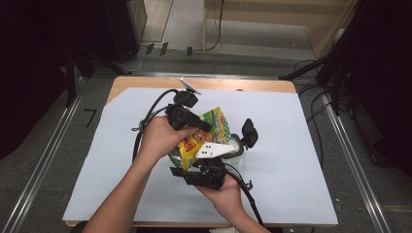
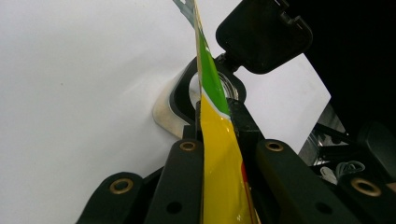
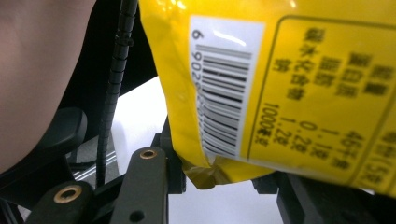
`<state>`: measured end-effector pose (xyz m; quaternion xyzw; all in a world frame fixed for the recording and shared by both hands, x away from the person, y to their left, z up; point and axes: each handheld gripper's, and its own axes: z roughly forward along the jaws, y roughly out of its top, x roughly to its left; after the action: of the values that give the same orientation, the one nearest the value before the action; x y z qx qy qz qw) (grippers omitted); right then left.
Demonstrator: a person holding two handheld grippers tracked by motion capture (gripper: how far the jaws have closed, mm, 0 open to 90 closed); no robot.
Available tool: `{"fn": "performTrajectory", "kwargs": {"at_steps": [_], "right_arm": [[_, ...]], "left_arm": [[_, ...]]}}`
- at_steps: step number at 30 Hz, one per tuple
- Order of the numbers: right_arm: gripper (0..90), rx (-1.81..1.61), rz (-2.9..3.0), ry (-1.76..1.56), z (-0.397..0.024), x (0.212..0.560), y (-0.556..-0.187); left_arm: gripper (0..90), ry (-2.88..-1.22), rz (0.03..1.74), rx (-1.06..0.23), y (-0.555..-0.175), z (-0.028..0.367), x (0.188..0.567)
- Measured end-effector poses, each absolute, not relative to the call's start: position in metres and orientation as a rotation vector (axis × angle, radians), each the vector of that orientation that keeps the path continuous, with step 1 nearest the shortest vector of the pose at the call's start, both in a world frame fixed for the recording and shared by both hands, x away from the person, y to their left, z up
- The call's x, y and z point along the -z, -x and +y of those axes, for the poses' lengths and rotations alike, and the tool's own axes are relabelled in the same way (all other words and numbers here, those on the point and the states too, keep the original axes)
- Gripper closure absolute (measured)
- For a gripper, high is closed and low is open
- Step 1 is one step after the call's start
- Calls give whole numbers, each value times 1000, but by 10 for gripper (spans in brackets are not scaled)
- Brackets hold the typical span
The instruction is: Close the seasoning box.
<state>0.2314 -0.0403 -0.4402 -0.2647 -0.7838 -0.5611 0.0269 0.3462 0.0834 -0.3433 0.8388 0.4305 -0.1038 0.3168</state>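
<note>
High view: 2 hands meet over the middle of the white table.
Packet: yellow and green, held up between both tools, above a clear cup at its 3 o'clock.
Left tool: jaws pinched tight on the packet's thin edge.
Right tool: jaws closed on the packet's bottom corner, under the barcode.

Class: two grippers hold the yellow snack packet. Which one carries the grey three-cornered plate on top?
The right gripper, held in the hand nearer the table's front edge, carries the grey plate. The left gripper, farther back on the yellow snack packet, shows none.
</note>
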Motion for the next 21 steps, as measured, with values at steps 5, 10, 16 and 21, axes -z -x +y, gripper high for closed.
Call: {"fn": "performTrajectory", "kwargs": {"at_steps": [5, 10, 16, 21], "right_arm": [[656, 1742, -2431, 826, -40, 438, -234], [658, 1742, -2437, 822, -40, 440, -234], [660, 1736, -2386, 838, -43, 442, -238], [658, 1751, -2360, 838, -46, 440, -240]], "left_arm": [[863, -2252, 1109, 290, -352, 81, 340], [863, -2342, 1077, 291, -355, 73, 337], [867, -2472, 1101, 334, -367, 59, 336], [871, -2521, 1108, 339, -372, 51, 333]]}}
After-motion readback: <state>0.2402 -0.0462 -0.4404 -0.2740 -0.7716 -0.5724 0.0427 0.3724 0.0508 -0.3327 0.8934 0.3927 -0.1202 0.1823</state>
